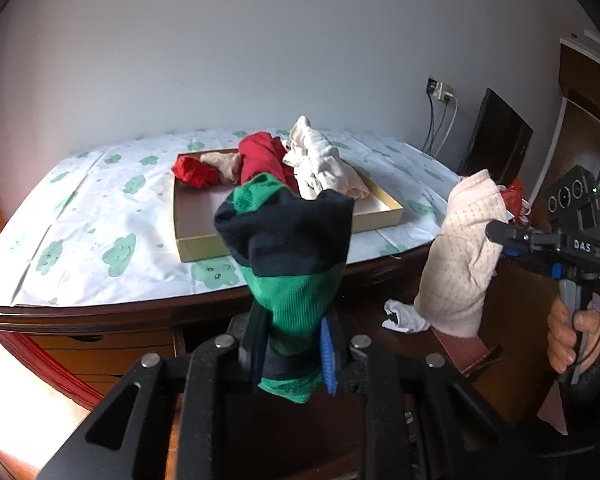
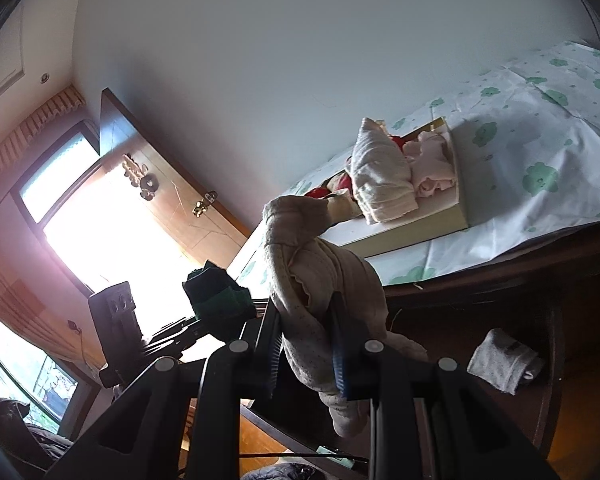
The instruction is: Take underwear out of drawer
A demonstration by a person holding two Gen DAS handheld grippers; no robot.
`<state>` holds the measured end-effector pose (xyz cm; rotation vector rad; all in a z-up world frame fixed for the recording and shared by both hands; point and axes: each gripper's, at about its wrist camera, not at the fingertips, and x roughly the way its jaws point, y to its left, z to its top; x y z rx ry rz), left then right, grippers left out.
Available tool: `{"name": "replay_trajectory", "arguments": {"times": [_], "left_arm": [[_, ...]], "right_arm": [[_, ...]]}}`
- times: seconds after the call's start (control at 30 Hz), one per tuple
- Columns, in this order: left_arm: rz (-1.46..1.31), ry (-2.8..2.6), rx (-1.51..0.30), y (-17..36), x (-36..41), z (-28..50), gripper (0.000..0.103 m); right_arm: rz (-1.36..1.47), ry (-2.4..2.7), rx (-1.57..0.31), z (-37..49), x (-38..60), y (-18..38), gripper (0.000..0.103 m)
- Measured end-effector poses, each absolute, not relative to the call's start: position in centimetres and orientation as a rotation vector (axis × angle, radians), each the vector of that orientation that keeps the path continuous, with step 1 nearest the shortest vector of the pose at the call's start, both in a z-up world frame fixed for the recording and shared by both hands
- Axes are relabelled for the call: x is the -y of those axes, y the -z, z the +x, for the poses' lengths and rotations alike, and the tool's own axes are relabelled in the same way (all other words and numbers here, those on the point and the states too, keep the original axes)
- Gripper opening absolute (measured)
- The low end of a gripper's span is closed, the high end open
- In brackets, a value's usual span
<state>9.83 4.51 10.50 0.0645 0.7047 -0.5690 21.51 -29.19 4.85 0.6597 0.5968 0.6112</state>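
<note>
My left gripper [image 1: 294, 330] is shut on green and navy underwear [image 1: 288, 240], held up in front of the desk edge. My right gripper [image 2: 306, 344] is shut on pale pink dotted underwear [image 2: 320, 280], which hangs at the right of the left wrist view as pink underwear [image 1: 462, 252]. Below it the dark wooden drawer [image 1: 468, 352] stands open, with a white piece [image 1: 404, 316] inside. The right wrist view shows a grey folded piece [image 2: 504, 364] lying in the drawer [image 2: 556, 360]. On the desk a shallow cardboard box [image 1: 188, 240] holds red, beige and white garments [image 1: 260, 156].
A white cloth with green prints [image 1: 100, 216] covers the desktop. A black monitor [image 1: 496, 140] and wall socket with cables [image 1: 440, 92] stand at the back right. A hand [image 1: 572, 336] grips the right tool's handle. A bright window and wooden door [image 2: 172, 196] lie left.
</note>
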Motion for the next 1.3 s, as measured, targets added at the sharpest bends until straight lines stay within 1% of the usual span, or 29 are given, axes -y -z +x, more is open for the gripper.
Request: {"name": "replay_trajectory", "arguments": {"times": [0.5,0.9,1.3], "left_arm": [[0.052,0.558,-0.629,-12.0,-4.1,8.0,0.017],[0.083,0.553,-0.601,-13.2,-2.4,7.3,0.017],[0.103,0.516,-0.586,-14.1,-2.4,6.9,0.017]], "right_arm": [[0.625,-0.652,-0.546,20.2,27.0,-6.8,0.024],[0.588,-0.7,-0.492,19.8,25.5,-9.1,0.024],[0.566,-0.722,-0.483,19.7,24.6,-10.0,0.024]]}}
